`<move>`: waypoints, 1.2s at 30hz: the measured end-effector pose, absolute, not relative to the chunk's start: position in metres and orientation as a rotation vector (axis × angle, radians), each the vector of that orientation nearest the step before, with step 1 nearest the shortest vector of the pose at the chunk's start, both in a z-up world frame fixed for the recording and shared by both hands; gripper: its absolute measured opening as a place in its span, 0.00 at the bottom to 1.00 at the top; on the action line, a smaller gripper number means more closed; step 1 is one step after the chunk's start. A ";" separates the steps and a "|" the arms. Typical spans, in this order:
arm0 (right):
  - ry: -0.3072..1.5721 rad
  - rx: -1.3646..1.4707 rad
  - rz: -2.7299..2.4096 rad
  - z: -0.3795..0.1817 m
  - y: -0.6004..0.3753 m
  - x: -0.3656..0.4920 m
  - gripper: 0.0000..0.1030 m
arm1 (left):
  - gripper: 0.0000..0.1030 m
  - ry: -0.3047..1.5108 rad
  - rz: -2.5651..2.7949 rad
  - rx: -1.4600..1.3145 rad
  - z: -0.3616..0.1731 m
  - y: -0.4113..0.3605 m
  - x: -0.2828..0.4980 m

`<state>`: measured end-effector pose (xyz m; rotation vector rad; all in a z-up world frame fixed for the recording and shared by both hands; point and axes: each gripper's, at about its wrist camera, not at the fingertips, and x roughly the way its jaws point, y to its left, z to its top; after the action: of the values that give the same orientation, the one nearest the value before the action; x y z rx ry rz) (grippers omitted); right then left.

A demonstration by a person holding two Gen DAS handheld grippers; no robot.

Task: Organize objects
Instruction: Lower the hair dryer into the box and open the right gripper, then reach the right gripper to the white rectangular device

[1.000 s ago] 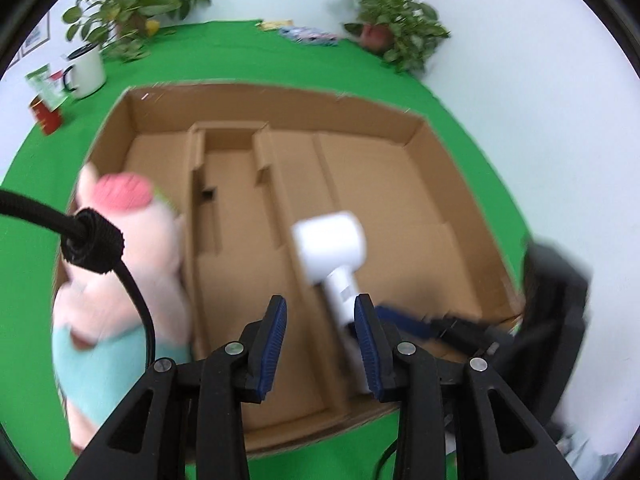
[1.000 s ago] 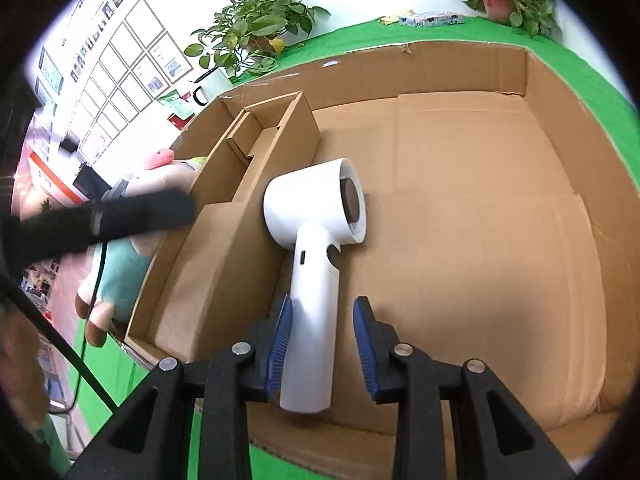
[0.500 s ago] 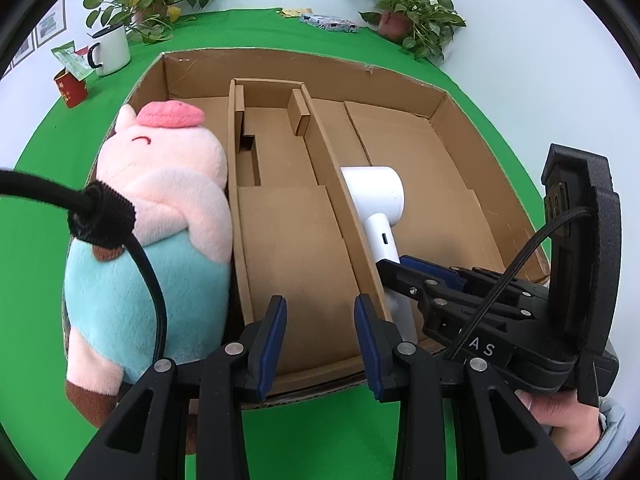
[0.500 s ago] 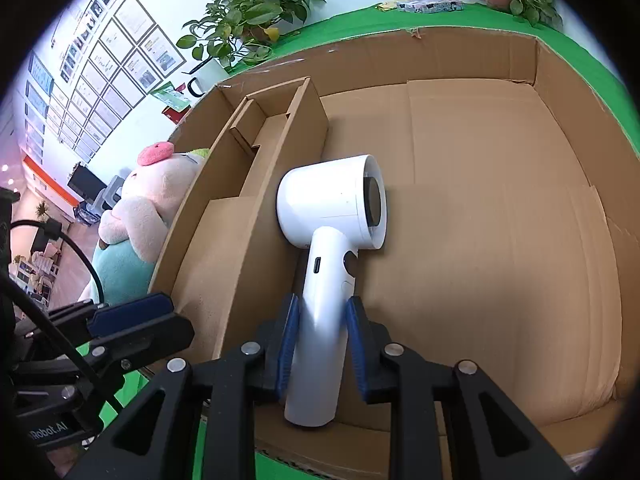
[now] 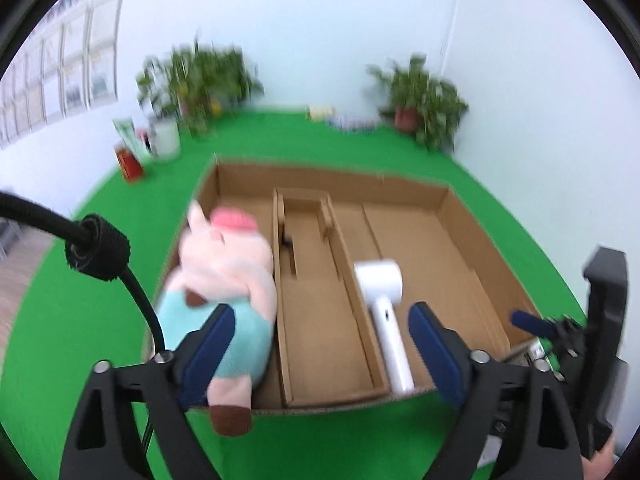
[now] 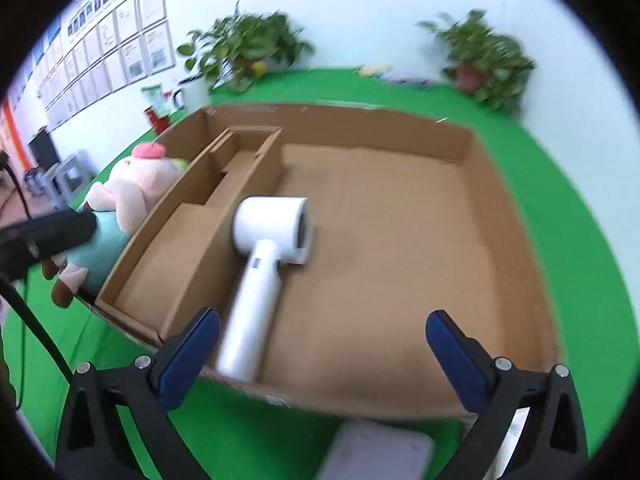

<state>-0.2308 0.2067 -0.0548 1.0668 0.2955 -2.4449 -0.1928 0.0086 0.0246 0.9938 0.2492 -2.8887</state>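
A white hair dryer (image 6: 264, 264) lies in the big right compartment of the cardboard box (image 6: 472, 152), handle toward me, also seen as the dryer (image 5: 382, 300) in the left wrist view. A pink plush pig (image 5: 224, 280) with a teal body lies in the box's left compartment (image 6: 120, 208). My right gripper (image 6: 324, 344) hangs above the box's near edge, its jaws opening wide, nothing between the pads. My left gripper (image 5: 320, 344) is likewise opening above the near wall (image 5: 340, 404), holding nothing.
Green cloth (image 5: 120, 208) covers the table. Two potted plants (image 5: 200, 76) (image 5: 420, 100), a white mug (image 5: 166, 136) and a red cup (image 5: 128, 160) stand at the back by the wall. A grey-white object (image 6: 380, 452) lies in front of the box.
The right gripper let go of the dryer handle and opened wide, pulling back and up. The left gripper also opened and rose, tilting up so the back wall shows.
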 end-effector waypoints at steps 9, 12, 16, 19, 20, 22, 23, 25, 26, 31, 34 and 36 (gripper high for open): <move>0.251 0.876 -2.589 -0.026 0.242 -0.189 0.99 | 0.92 0.073 -2.921 0.796 0.052 0.054 -0.153; 0.260 0.873 -2.581 -0.027 0.246 -0.184 0.99 | 0.92 0.077 -2.923 0.785 0.054 0.062 -0.144; 0.264 0.873 -2.573 -0.030 0.253 -0.180 0.99 | 0.92 0.054 -2.896 0.794 0.055 0.071 -0.134; 0.274 0.847 -2.587 -0.027 0.255 -0.176 0.99 | 0.92 0.058 -2.892 0.801 0.054 0.069 -0.131; 0.276 0.841 -2.587 -0.026 0.256 -0.175 0.99 | 0.92 0.067 -2.891 0.799 0.053 0.070 -0.130; 0.278 0.835 -2.591 -0.025 0.257 -0.173 0.99 | 0.92 0.074 -2.891 0.801 0.052 0.071 -0.129; 0.280 0.829 -2.594 -0.024 0.257 -0.172 0.99 | 0.92 0.072 -2.890 0.800 0.051 0.071 -0.129; 0.282 0.822 -2.600 -0.024 0.258 -0.171 0.99 | 0.92 0.070 -2.880 0.830 0.050 0.070 -0.129; 0.279 0.824 -2.597 -0.025 0.259 -0.171 0.99 | 0.90 0.074 -2.877 0.871 0.048 0.069 -0.131; 0.293 0.840 -2.470 -0.039 0.256 -0.164 0.99 | 0.74 0.135 -2.908 0.976 0.033 0.061 -0.129; 0.321 0.878 -2.362 -0.061 0.251 -0.151 0.99 | 0.72 0.180 -2.917 1.047 0.017 0.058 -0.126; 0.319 0.934 -2.323 -0.080 0.248 -0.144 0.99 | 0.72 0.216 -2.927 1.109 0.004 0.057 -0.126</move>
<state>-0.1440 0.2481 -0.0796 0.9344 0.3185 -2.3228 -0.1257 0.0574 0.0040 1.1091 0.2160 -2.9267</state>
